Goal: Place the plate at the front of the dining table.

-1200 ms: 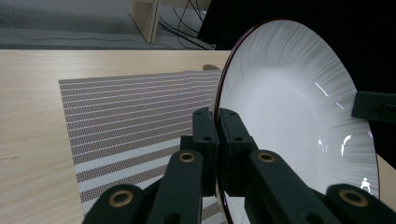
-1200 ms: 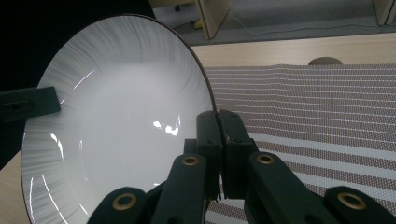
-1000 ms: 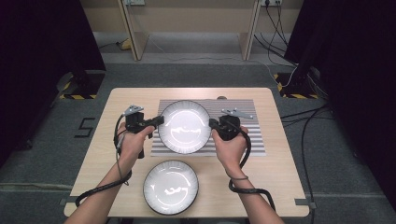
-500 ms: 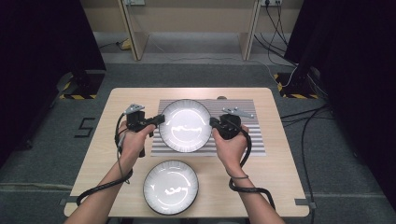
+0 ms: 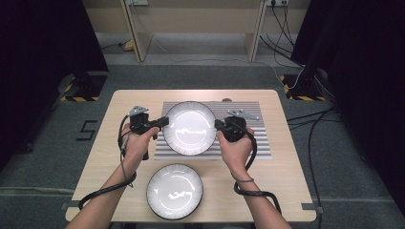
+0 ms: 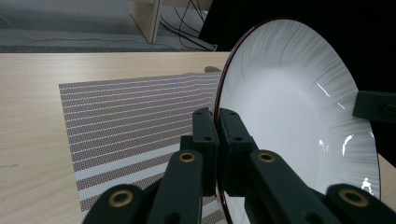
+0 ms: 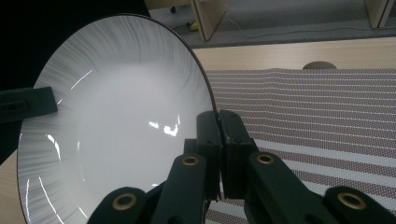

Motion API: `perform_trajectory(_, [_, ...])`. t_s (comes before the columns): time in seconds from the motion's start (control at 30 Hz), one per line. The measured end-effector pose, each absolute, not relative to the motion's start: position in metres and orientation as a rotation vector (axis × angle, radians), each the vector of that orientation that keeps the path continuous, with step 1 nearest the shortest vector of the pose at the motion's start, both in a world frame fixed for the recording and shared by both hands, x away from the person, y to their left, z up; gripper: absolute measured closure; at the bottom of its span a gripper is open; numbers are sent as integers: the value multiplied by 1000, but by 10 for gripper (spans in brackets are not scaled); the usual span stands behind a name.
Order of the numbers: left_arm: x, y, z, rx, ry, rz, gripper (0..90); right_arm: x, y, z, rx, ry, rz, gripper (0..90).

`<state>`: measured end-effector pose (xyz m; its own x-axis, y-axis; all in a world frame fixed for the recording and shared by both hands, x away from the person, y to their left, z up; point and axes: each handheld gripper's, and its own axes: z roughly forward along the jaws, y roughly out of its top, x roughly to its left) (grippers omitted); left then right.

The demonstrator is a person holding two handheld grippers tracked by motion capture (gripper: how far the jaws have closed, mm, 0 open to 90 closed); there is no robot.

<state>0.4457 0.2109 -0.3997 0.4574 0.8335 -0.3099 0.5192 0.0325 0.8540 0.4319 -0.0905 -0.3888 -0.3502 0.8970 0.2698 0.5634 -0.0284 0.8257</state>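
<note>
Over the last second the upper plate (image 5: 189,128) has barely shifted: it stays above the striped mat (image 5: 253,143), held between the 2 grippers. The left gripper (image 5: 162,122) has its fingers clamped on the plate's left rim, the right gripper (image 5: 219,126) on its right rim; both gripper views show the rim pinched. The second plate (image 5: 175,191) lies on the table (image 5: 286,167) nearer the person. The grip looks settled, so carrying the plate toward the second one is probably next.
</note>
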Motion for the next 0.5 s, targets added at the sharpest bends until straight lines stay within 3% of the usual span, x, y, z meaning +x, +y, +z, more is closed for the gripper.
perform_trajectory(0.5, [454,208,-402,1632,1197,373,857,438,-91,-391,1532,1896,1321,881])
